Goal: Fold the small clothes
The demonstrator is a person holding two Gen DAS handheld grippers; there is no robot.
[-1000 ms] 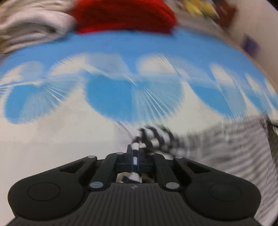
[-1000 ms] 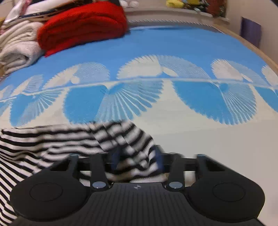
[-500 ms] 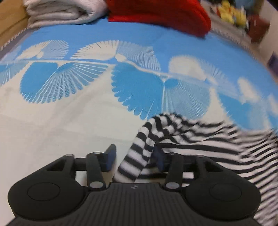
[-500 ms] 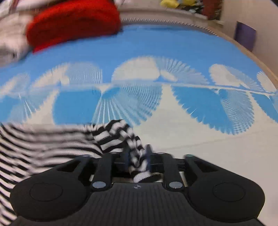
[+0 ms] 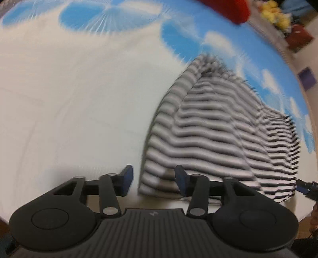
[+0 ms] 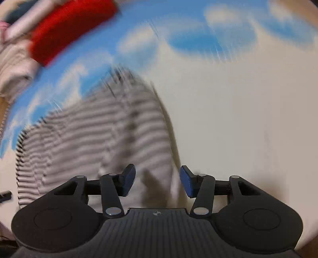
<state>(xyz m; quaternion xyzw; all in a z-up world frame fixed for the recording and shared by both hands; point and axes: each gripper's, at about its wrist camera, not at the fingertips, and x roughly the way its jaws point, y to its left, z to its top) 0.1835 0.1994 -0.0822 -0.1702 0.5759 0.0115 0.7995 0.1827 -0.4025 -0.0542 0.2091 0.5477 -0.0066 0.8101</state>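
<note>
A black-and-white striped garment (image 5: 214,127) lies folded on the white and blue bedsheet (image 5: 69,95). My left gripper (image 5: 154,181) is open, its jaws standing either side of the garment's near left corner. In the right wrist view the same garment (image 6: 95,135) lies to the left and ahead. My right gripper (image 6: 158,182) is open over the garment's near right corner and holds nothing. The tip of the right gripper (image 5: 306,187) shows at the garment's right edge in the left wrist view. Both views are blurred.
A red folded blanket (image 6: 69,27) and pale folded towels (image 6: 14,65) lie at the far side of the bed. Yellow soft toys (image 5: 276,13) and a purple box (image 5: 307,78) sit beyond the bed's far right edge.
Both grippers have opened and let go of the striped garment, which now lies folded on the sheet. Both cameras have tilted down and pulled back toward the near edge.
</note>
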